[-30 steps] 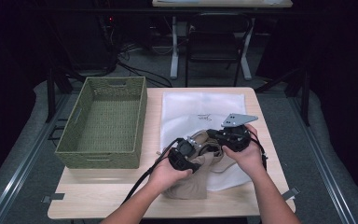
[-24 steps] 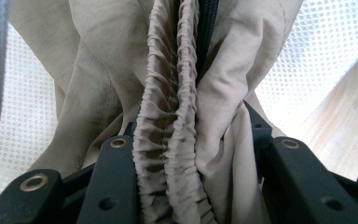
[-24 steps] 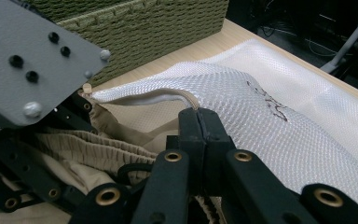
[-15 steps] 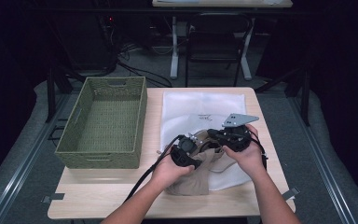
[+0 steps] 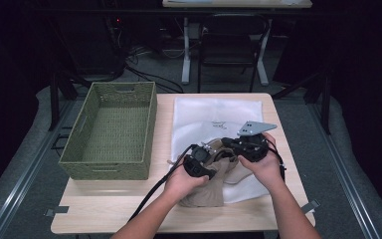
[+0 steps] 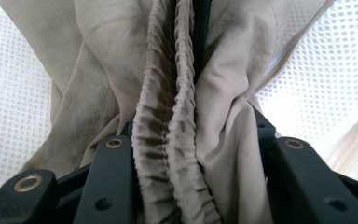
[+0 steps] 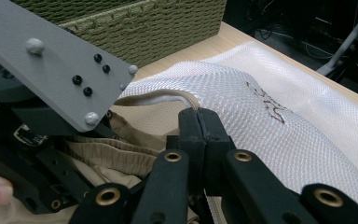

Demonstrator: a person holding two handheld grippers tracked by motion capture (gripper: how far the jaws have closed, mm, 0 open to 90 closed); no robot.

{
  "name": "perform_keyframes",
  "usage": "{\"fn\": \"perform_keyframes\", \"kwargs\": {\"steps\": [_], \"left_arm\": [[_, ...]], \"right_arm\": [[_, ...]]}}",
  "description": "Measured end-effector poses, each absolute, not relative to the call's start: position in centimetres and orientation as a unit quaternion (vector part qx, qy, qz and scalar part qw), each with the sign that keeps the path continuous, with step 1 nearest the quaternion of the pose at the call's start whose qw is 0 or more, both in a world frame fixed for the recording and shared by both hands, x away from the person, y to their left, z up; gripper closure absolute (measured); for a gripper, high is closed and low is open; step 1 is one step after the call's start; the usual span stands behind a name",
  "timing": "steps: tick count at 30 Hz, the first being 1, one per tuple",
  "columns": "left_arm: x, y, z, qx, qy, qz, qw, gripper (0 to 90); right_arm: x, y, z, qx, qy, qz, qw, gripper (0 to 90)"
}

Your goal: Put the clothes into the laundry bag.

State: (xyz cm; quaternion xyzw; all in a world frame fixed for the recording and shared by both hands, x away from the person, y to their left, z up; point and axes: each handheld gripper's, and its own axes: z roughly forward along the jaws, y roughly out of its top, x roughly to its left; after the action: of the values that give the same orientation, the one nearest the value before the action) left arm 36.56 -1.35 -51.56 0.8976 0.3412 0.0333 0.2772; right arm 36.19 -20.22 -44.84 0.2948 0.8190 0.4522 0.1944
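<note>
A beige garment [image 5: 205,191] with a gathered elastic waistband [image 6: 168,140] lies bunched on the near end of a white mesh bag [image 5: 214,112] on the table. My left gripper [image 5: 205,160] is shut on the waistband folds, and beige cloth is packed between its jaws [image 6: 186,158]. My right gripper [image 5: 229,145] sits just right of it, with a grey plate [image 5: 255,128] above. Its jaws [image 7: 199,122] are pressed together on the mesh bag's corded edge [image 7: 177,95], lifting it slightly off the garment [image 7: 102,151].
A green woven basket [image 5: 151,124], nothing inside it, stands on the left half of the wooden table [image 5: 124,211]. Its wall [image 7: 135,28] rises close behind the grippers. Beyond the table are a chair [image 5: 229,42], desk legs and floor cables.
Almost nothing. The hands shift very slightly over the garment, and both grippers keep their hold.
</note>
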Motion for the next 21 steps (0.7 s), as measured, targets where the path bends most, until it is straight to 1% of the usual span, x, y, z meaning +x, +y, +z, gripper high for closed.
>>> {"fn": "perform_keyframes", "kwargs": {"steps": [7,11,21], "left_arm": [[36.98,-0.97,-51.99,0.883,0.355,0.018,0.306,56.2],[36.83,-0.91,-51.68,0.878,0.353,0.019,0.324,55.9],[36.11,-0.46,-51.02,0.881,0.343,0.037,0.323,54.2]], "right_arm": [[36.25,-20.33,-44.98,0.297,0.819,0.451,0.194,89.5],[36.28,-20.34,-45.06,0.297,0.820,0.450,0.193,89.5],[36.28,-20.39,-45.14,0.300,0.819,0.449,0.194,89.5]]}}
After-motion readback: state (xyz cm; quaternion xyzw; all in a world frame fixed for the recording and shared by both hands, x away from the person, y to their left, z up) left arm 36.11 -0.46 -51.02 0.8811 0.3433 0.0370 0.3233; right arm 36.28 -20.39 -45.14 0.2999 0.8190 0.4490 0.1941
